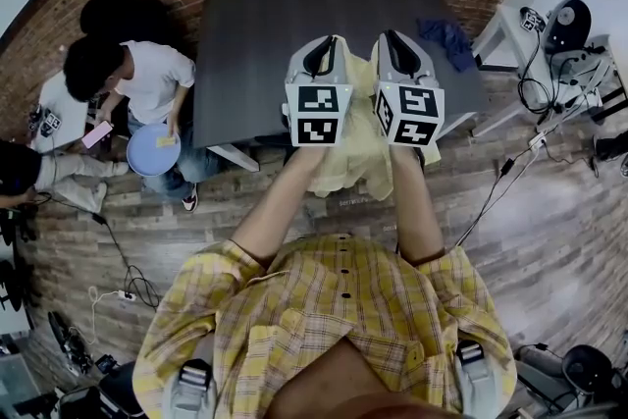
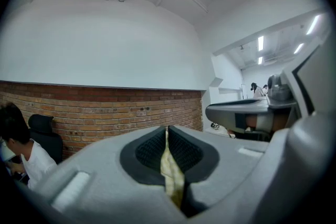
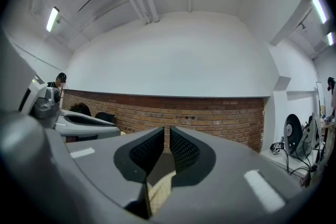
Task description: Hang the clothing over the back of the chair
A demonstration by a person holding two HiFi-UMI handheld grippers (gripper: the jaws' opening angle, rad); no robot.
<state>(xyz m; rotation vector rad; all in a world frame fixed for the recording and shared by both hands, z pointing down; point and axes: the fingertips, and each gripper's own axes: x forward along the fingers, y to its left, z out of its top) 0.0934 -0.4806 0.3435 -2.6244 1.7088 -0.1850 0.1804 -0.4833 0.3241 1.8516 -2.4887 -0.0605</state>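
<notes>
A pale yellow garment (image 1: 355, 162) hangs down between my two grippers, held up in front of the dark table (image 1: 255, 44). My left gripper (image 1: 322, 56) is shut on its upper edge, and a strip of yellow fabric (image 2: 171, 173) shows pinched between the black pads. Close beside it, my right gripper (image 1: 400, 52) is shut on the garment too, with a fold of fabric (image 3: 157, 191) deep in its jaws. Both grippers point up and away toward the brick wall. I see no chair back in any view.
A blue cloth (image 1: 446, 39) lies on the table's right end. A seated person in a white shirt (image 1: 147, 83) holds a round blue dish (image 1: 152, 150) at the left. Cables (image 1: 510, 162) and equipment (image 1: 569, 25) crowd the floor at the right.
</notes>
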